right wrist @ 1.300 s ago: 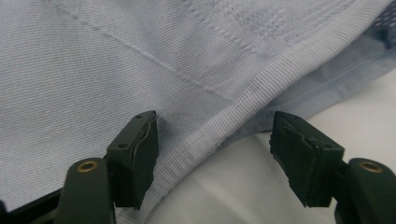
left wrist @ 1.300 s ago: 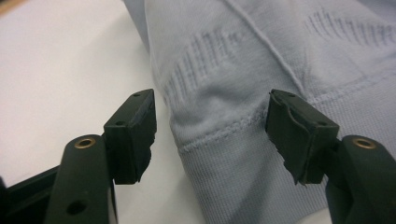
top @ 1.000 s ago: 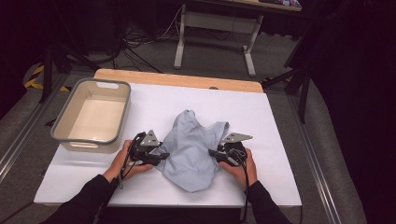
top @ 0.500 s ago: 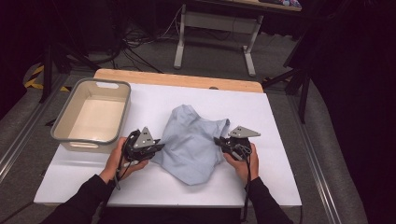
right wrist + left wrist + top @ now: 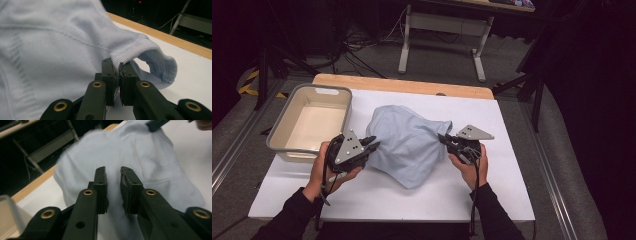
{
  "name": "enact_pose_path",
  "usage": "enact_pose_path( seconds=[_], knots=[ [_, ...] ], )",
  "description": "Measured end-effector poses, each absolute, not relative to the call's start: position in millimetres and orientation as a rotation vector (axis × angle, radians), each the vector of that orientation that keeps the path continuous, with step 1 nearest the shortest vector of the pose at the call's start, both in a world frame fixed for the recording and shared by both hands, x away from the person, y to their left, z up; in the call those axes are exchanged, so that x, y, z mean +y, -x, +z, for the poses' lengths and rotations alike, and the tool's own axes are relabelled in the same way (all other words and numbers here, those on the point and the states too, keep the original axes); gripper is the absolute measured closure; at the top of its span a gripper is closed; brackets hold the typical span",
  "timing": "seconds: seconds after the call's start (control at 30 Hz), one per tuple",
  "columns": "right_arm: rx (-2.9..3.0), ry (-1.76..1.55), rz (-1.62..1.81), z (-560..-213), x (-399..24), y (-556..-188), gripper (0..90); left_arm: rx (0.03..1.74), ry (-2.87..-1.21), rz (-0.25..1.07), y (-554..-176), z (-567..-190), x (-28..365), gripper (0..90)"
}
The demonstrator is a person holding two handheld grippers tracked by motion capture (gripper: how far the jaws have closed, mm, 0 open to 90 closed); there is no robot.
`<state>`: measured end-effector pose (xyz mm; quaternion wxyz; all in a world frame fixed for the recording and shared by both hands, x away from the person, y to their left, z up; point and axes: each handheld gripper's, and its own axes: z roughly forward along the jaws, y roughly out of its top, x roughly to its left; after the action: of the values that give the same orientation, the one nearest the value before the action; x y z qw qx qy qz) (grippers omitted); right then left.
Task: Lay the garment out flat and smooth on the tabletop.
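Plain pale-blue garment, no legible writing

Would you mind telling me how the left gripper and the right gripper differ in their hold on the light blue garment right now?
The right gripper pinches a ribbed hem of the light blue garment, jaws nearly touching; the left gripper shows a wider gap, with fabric in it. The right gripper's grey plate lies flatter in the high view; the left gripper's tilts up. Both have just been closing on the cloth from opposite sides.
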<state>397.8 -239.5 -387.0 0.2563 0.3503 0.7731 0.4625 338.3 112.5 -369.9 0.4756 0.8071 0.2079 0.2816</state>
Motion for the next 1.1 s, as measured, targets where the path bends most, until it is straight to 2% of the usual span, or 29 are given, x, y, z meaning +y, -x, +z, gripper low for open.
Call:
enact_pose_path(
  seconds=[0.07,0.17,0.33,0.47,0.57,0.63,0.77,0.93,1.03,1.1],
  knots=[
    [2.083,-0.989,1.268,-381,-255,-395,83.5,0.475,-1.992,0.673,-335,-370,107,70.7],
    [2.093,-1.024,1.219,-382,-267,-393,83.4,0.462,-2.004,0.674,-336,-373,102,69.5],
    [2.106,-1.097,1.159,-392,-288,-397,82.3,0.498,-2.039,0.696,-349,-386,101,61.9],
    [2.105,-1.114,1.075,-401,-290,-402,77.2,0.545,-2.067,0.705,-363,-401,99,55.7],
    [2.081,-1.131,1.084,-404,-291,-402,65.1,0.585,-2.086,0.682,-375,-413,98,49.3],
    [2.070,-1.122,1.090,-405,-291,-400,62.5,0.612,-2.105,0.687,-382,-421,96,46.3],
    [2.095,-1.110,1.078,-413,-289,-392,47.1,0.660,-2.159,0.655,-391,-433,96,39.8],
    [2.165,-1.117,1.036,-430,-289,-386,38.3,0.702,-2.268,0.622,-398,-448,93,36.8],
    [2.189,-1.159,1.013,-438,-292,-389,37.7,0.719,-2.305,0.580,-400,-453,92,39.2],
    [2.202,-1.214,1.036,-442,-295,-393,38.1,0.716,-2.320,0.536,-402,-456,93,44.8]
  ],
)
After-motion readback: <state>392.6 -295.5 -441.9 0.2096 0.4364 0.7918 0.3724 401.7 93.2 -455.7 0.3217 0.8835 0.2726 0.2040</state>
